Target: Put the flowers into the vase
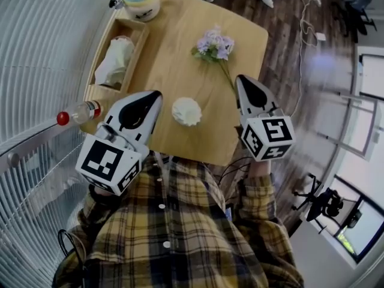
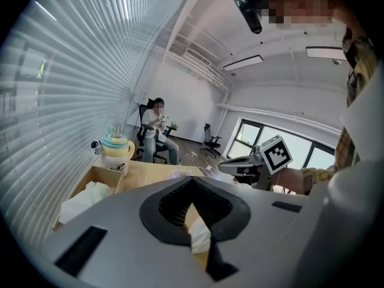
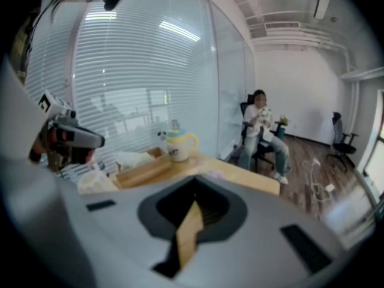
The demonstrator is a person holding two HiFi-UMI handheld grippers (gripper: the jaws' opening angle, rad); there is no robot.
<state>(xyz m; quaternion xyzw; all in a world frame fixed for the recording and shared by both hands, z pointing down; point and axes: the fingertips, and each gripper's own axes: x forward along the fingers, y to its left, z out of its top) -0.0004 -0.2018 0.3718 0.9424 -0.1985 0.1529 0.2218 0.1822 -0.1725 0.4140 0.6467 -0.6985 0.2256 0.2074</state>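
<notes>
Light wooden surface (image 1: 174, 71): the purple artificial flowers (image 1: 214, 45) lie near its right edge, stem running toward your right claw (image 1: 242, 81), the nearer one. Both claws are closed and empty. Your left claw (image 1: 157, 96) is beside the white ruffled vessel (image 1: 186, 111), likely the vase.

The head view looks steeply down from above the person's plaid shirt (image 1: 180, 233) onto the whole wooden table (image 1: 180, 59), quite near. Both gripper views sit low at the table's near end and look along it into the room. They share the yellow mug (image 2: 115, 150), the wooden tray (image 2: 103, 174) and a seated person (image 2: 157, 131) far behind. The left gripper view sees the right gripper (image 2: 223, 168); the right gripper view sees the left gripper (image 3: 101, 141).
</notes>
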